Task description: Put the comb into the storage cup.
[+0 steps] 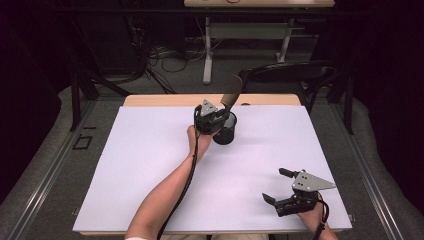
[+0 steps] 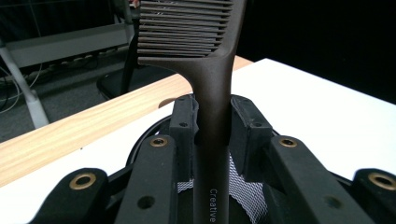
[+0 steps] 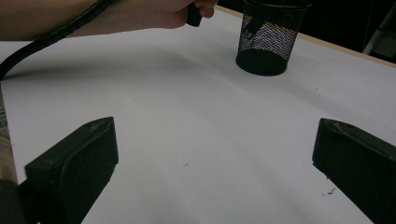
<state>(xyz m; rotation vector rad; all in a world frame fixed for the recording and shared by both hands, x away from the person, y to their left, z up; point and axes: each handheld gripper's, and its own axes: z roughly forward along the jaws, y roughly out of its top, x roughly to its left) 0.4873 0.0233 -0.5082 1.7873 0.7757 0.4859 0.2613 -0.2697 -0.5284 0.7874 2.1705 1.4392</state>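
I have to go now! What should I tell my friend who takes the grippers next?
Left gripper: shut on the brown comb by its handle, held above the black mesh cup, the handle's lower end inside the cup.
Right gripper: open, holding nothing, resting near the table's front right corner.
The cup stands upright near the far middle of the white tabletop.
Done: the comb is gripped and lined up with the cup.
Left: probably lower the comb, let go, and pull the left gripper away.
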